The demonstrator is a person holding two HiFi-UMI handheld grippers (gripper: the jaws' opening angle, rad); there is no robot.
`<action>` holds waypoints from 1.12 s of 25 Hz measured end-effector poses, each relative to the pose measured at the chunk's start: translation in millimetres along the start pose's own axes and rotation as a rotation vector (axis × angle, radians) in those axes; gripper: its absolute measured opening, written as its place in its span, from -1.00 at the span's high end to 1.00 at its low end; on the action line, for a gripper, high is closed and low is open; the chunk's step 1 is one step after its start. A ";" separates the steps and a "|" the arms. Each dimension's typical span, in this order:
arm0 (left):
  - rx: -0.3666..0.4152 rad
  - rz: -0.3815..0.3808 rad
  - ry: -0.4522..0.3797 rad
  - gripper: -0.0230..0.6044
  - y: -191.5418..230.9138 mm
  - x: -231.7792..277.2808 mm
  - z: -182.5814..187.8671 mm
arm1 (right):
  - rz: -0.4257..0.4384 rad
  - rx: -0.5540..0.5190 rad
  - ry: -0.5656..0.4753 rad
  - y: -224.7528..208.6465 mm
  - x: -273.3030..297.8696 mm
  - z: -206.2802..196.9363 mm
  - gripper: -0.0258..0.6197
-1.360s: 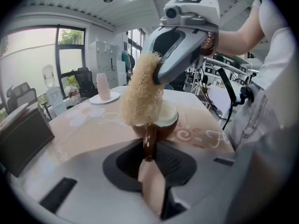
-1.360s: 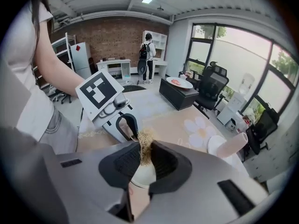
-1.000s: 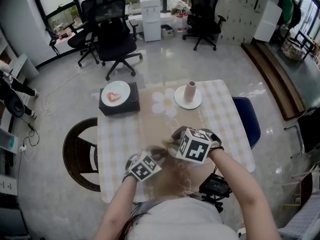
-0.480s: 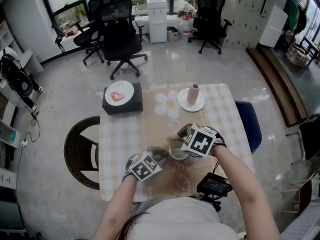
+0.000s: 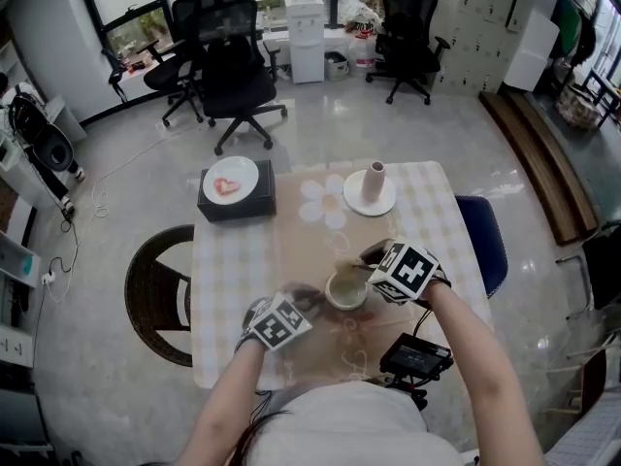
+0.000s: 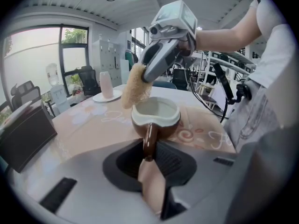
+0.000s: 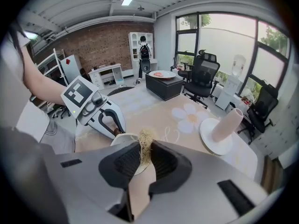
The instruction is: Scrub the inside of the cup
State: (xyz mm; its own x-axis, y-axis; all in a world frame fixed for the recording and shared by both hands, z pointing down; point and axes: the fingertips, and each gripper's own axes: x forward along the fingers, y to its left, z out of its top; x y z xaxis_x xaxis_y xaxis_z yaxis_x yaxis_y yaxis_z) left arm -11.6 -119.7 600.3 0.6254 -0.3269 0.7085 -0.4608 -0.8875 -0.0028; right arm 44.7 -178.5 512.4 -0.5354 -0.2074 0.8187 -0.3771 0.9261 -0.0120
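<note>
Our left gripper [image 6: 148, 149] clamps the handle [image 6: 149, 136] of the brown, white-lined ceramic cup [image 6: 155, 115], near the front middle of the checked-cloth table [image 5: 233, 265]. Our right gripper [image 7: 145, 160] pinches a straw-coloured fibrous scrubber [image 7: 146, 143] at its rim. Pressing off-centre could tip the cup or twist its handle free.

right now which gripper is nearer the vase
Right. The right gripper is at the cup's far rim, toward the vase; the left gripper holds the cup's handle, further back.
</note>
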 end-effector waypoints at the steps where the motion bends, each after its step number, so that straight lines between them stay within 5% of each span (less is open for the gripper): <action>1: -0.001 0.001 -0.001 0.72 -0.1 0.0 0.3 | 0.000 0.010 -0.004 -0.7 -0.9 -1.5 0.73; 16: -0.023 -0.004 -0.003 0.72 1.0 2.0 -3.8 | -0.032 0.188 -0.082 -6.3 -16.2 -31.1 0.73; 28: -0.030 0.006 -0.012 0.72 0.9 2.7 -3.3 | -0.033 0.202 -0.104 14.5 -30.9 -40.9 0.73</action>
State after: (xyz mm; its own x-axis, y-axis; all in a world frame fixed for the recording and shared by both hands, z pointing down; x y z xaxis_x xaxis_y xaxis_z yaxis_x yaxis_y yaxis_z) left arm -12.4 -120.3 604.6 0.6303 -0.3363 0.6997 -0.4829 -0.8756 0.0142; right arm 86.7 -145.7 510.4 -0.5916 -0.2772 0.7571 -0.5332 0.8389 -0.1095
